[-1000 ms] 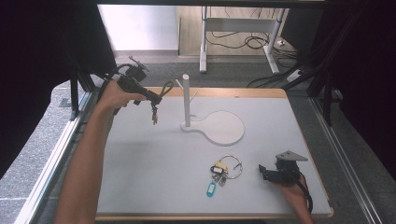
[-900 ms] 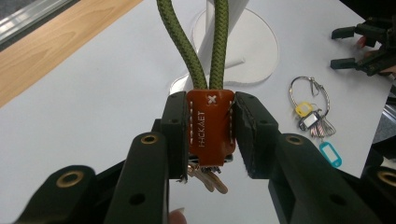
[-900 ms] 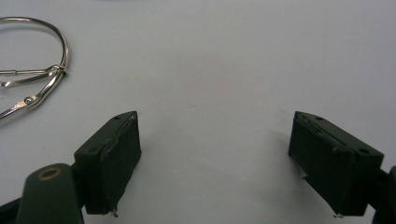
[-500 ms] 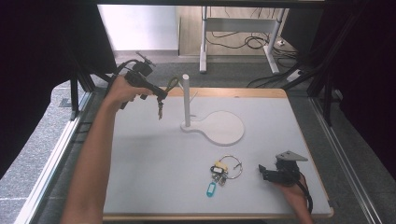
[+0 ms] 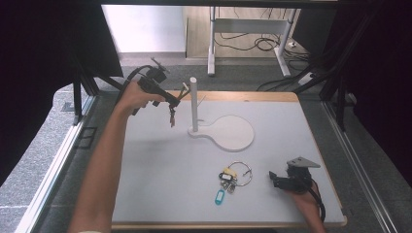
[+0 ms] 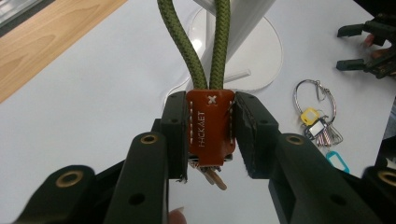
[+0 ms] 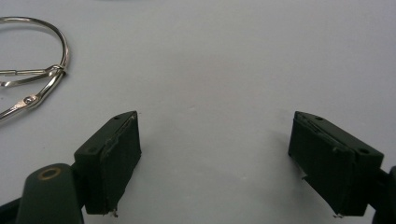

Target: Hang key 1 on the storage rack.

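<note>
Left gripper view: left hand-held gripper (image 6: 211,140) clamped on the brown leather tab (image 6: 210,123) of a keychain with a green cord loop (image 6: 208,42), held up in the air just beside the white post (image 5: 193,104) of the stand (image 5: 228,132). Best move, I'd judge: lift the loop above the post top, centre it, lower, then let go. Right hand-held gripper (image 7: 215,163) rests on the tabletop (image 5: 160,170), jaws spread with nothing between, near the key ring bunch (image 5: 233,177).
</note>
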Demonstrator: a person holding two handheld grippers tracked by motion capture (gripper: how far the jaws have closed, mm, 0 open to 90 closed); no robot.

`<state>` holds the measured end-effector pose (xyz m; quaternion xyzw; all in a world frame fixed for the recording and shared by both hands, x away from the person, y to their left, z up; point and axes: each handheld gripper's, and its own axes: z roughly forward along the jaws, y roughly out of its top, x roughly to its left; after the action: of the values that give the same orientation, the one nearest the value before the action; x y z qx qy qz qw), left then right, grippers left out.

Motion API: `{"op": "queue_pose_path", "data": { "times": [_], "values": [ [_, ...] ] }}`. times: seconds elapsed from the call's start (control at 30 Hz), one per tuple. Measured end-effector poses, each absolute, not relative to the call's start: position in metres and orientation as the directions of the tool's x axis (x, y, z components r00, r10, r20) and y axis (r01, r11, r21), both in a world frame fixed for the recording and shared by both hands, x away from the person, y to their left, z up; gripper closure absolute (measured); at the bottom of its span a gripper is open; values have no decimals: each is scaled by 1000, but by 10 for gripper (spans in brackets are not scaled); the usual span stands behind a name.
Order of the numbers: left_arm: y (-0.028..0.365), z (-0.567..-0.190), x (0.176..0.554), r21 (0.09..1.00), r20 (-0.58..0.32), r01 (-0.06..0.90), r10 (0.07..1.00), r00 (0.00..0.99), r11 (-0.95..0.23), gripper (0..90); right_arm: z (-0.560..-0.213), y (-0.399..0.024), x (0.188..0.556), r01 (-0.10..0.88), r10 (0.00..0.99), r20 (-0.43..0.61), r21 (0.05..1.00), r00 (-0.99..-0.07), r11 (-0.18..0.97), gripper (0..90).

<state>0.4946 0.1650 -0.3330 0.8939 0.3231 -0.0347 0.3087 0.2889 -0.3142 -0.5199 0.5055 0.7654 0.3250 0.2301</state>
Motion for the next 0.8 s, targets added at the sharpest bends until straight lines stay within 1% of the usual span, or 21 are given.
{"op": "queue_pose_path", "data": {
  "times": [0.1, 0.27, 0.4, 0.47, 0.5, 0.53, 0.63, 0.7, 0.8],
  "values": [
    [159, -337, 492, 531, -246, 595, 563, 789, -602, 668, -520, -314, 289, 625, 923, -24, 730, -383, 278, 167],
    [153, -347, 489, 524, -249, 602, 567, 785, -603, 665, -520, -314, 289, 625, 923, -23, 729, -384, 278, 167],
    [154, -351, 487, 536, -245, 599, 569, 785, -595, 658, -520, -314, 289, 625, 924, -23, 730, -382, 277, 167],
    [152, -352, 483, 528, -203, 587, 580, 789, -614, 616, -520, -314, 289, 626, 923, -22, 729, -384, 278, 167],
    [152, -352, 483, 528, -203, 587, 580, 789, -614, 592, -520, -314, 289, 626, 923, -22, 729, -384, 278, 167],
    [151, -350, 479, 525, -175, 583, 591, 787, -620, 573, -520, -314, 289, 625, 924, -23, 730, -382, 277, 168],
    [151, -345, 468, 559, -157, 561, 587, 794, -610, 544, -520, -314, 289, 626, 923, -23, 729, -384, 278, 167],
    [151, -345, 464, 562, -148, 558, 589, 795, -611, 531, -520, -314, 289, 626, 923, -23, 729, -384, 278, 168],
    [153, -348, 446, 570, -124, 549, 598, 792, -611, 492, -520, -314, 289, 626, 923, -22, 729, -383, 277, 167]
  ]
}}
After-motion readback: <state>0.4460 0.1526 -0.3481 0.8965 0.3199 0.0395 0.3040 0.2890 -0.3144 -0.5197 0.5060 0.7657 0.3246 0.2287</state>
